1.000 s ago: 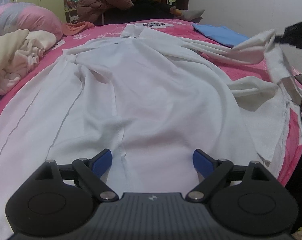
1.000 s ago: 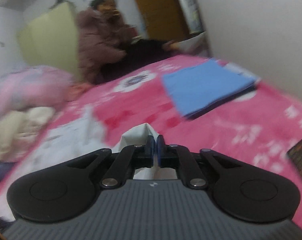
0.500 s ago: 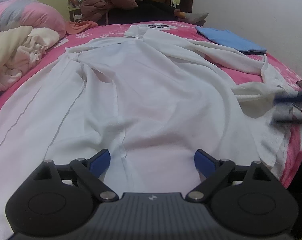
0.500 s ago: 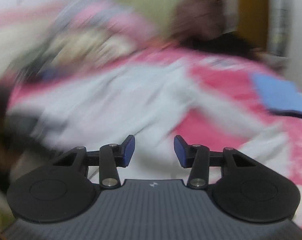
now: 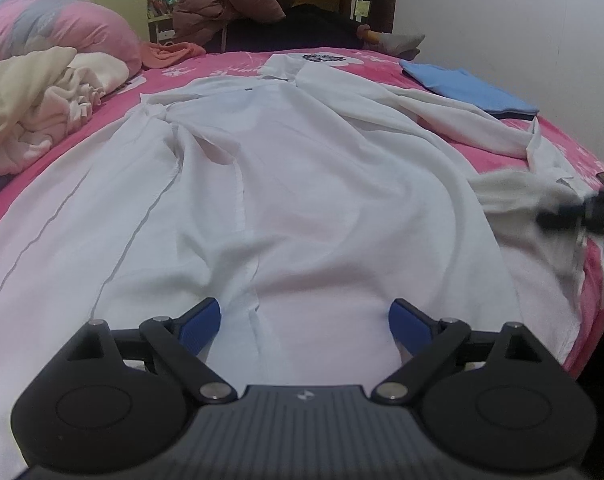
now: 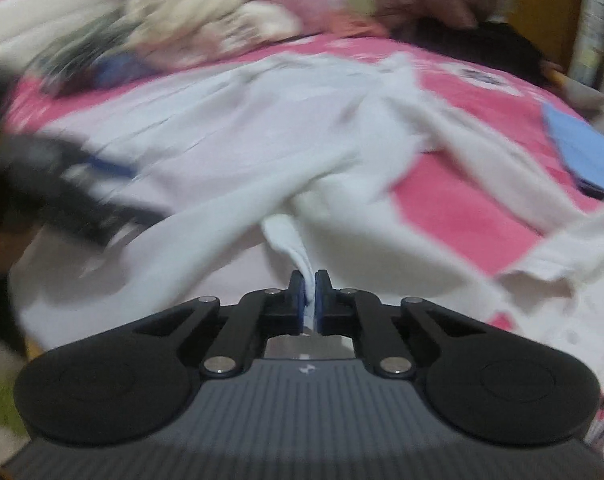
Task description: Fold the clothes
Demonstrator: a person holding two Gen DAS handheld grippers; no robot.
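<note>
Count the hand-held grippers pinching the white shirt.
1: the right hand-held gripper pinches a fold of the white shirt. The left hand-held gripper hovers open above it.

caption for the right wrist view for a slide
Right gripper pinches a fold of the white shirt on the pink bed.

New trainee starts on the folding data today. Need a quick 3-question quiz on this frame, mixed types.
1. True or false: the right tongs are shut on a fold of the white shirt.
2. Multiple choice: how do the left tongs stand? A) open over the shirt's hem, gripping nothing; B) shut on a sleeve; C) shut on the folded blue cloth.
3. Fill in: the heap of cream clothes lies on the ___ side of the left wrist view.

Key: 1 true; 2 A; 3 left.
</note>
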